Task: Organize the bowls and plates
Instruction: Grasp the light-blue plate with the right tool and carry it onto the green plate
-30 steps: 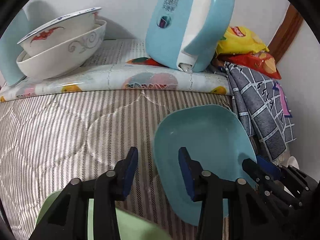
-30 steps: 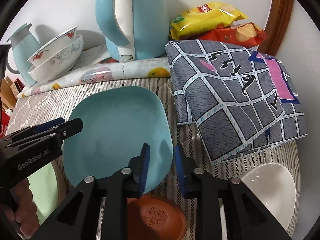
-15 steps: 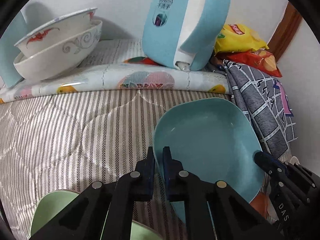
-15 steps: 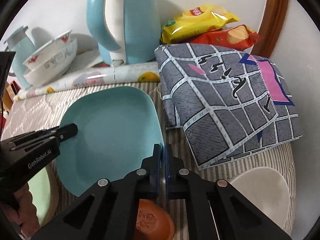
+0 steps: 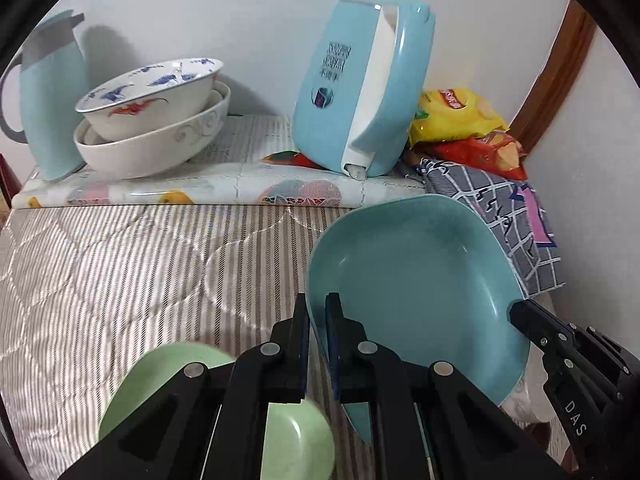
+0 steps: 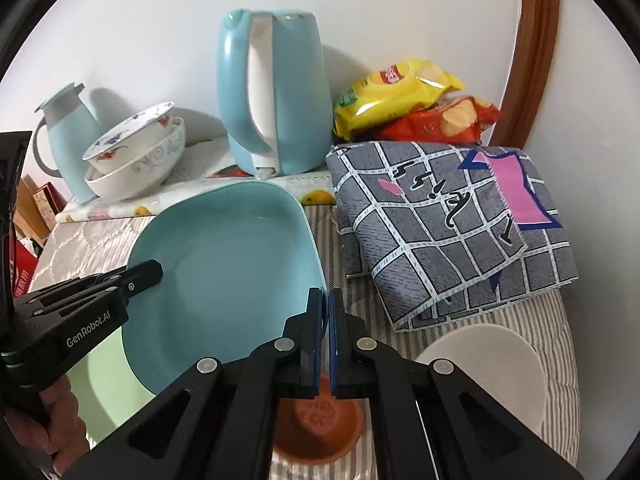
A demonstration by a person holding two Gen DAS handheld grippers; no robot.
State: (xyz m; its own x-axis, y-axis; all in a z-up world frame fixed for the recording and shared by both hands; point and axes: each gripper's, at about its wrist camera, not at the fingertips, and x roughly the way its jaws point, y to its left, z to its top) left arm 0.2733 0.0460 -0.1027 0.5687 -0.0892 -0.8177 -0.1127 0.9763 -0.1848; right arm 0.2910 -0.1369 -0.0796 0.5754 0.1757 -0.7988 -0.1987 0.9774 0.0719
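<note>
A teal square plate (image 5: 416, 284) (image 6: 228, 264) is held off the striped cloth, tilted. My left gripper (image 5: 316, 320) is shut on its left rim. My right gripper (image 6: 325, 312) is shut on its right rim. A light green plate (image 5: 172, 384) (image 6: 104, 372) lies below the left gripper. A small brown bowl (image 6: 320, 428) sits under the right gripper. A white bowl (image 6: 492, 368) sits at the right. Two stacked patterned bowls (image 5: 156, 128) (image 6: 136, 152) stand at the back left.
A teal kettle (image 5: 364, 96) (image 6: 272, 92) and a teal jug (image 5: 48, 92) (image 6: 68, 136) stand on a floral mat (image 5: 224, 188) by the wall. A folded grey cloth (image 6: 452, 224) and snack bags (image 6: 412, 100) lie at the right.
Both grippers closed on the teal plate's rims and have lifted it, raising both views so that more of the back wall shows.
</note>
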